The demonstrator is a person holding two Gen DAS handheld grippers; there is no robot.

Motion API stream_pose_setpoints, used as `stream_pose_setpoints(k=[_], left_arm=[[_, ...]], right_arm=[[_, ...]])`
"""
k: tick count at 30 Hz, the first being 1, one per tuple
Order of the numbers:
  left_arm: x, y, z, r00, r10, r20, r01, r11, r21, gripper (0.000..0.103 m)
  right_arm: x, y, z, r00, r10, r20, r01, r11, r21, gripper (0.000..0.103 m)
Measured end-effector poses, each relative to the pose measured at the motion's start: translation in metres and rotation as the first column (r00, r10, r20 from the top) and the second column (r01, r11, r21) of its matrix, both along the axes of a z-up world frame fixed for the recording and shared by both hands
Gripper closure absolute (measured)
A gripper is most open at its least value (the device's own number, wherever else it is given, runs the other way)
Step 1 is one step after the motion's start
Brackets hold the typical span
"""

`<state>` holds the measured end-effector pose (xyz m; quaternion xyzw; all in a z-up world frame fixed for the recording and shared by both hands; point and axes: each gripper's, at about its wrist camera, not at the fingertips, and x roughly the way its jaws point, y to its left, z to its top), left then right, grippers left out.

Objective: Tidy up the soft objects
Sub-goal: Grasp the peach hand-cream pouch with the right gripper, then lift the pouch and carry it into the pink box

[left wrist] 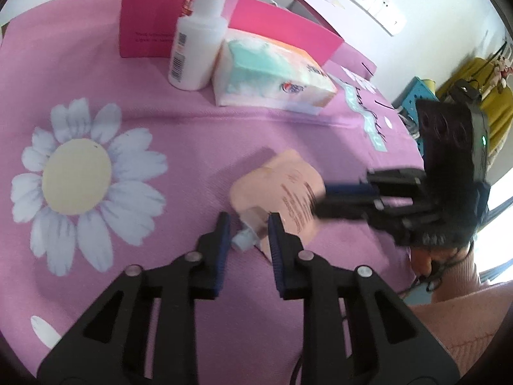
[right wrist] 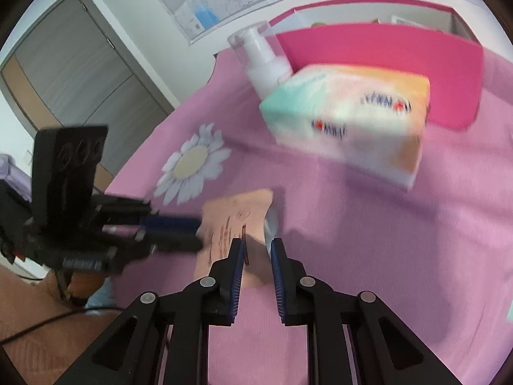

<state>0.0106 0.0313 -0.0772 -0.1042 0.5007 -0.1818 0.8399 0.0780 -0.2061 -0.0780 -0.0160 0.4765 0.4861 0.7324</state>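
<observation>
Near the front of the pink daisy-print cloth (left wrist: 198,147) covering the worktop:

Item 1. Peach soft pouch (left wrist: 285,186), flat, printed text on its face, a pale spout cap (left wrist: 243,240) at its near end. It lies on the cloth, well apart from the items at the back. Both tools meet on it, one from each side; judged, this is a two-handed hold to keep the limp pack from folding or sliding.

Item 2. Left tool (left wrist: 248,224). Jaws drawn nearly together, clenched about the pouch's spout end; the cap and a fold of the pouch sit between the blue pads. Whether the pads press firmly cannot be told through the blur.

Item 3. Right tool (right wrist: 258,250). Jaws likewise drawn narrow, clenched on the pouch's opposite edge; peach material shows between the pads. The picture is smeared.

Item 4. Tissue pack (left wrist: 272,73), mint, white and orange wrap, lying flat beyond the pouch. Soft goods, probably next to be sorted.

Item 5. White pump bottle (left wrist: 195,48), upright, just beside the tissue pack and touching or nearly touching it. Rigid; judged not part of the sorting.

Item 6. Magenta box (right wrist: 384,61), open-topped, behind both, near the wall. Judged the likely destination for soft items; its contents cannot be made out.

Item 7. Person's sleeve (left wrist: 455,314), peach knit, at the lower right of the left view.
</observation>
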Motion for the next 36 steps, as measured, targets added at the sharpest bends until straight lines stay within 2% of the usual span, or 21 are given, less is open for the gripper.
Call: stream_pose_setpoints(k=[2,4,6,8,13,22,36], left_arm=[[-0.003,0.005,0.003,1.000,0.000,0.004,0.000,1.000,-0.015,0.066],[-0.009,0.008,0.005,1.000,-0.002,0.013,0.002,1.000,0.000,0.066],[-0.014,0.010,0.006,1.000,-0.003,0.011,0.003,1.000,0.001,0.066],[-0.017,0.011,0.005,1.000,-0.003,0.005,0.003,1.000,-0.011,0.066],[-0.018,0.007,0.002,1.000,-0.013,-0.016,0.013,1.000,-0.026,0.066],[-0.016,-0.008,0.004,1.000,-0.013,-0.005,0.013,1.000,0.014,0.066],[-0.016,-0.022,0.030,0.995,-0.050,0.082,0.044,0.996,0.072,0.066]], right_arm=[[-0.006,-0.006,-0.002,1.000,0.009,-0.025,-0.009,1.000,0.006,0.086],[-0.008,-0.007,-0.002,0.999,-0.006,-0.037,0.006,1.000,0.013,0.083],[-0.007,-0.007,-0.002,0.999,-0.030,-0.043,0.031,0.999,0.031,0.076],[-0.001,-0.006,-0.002,0.997,-0.047,-0.059,0.051,0.997,0.061,0.075],[0.002,0.004,-0.007,0.996,-0.051,-0.072,0.057,0.996,0.072,0.075],[-0.004,0.005,-0.005,0.997,-0.068,-0.048,0.071,0.996,0.061,0.076],[-0.006,-0.010,0.009,0.995,-0.095,-0.019,0.096,0.991,0.089,0.075]])
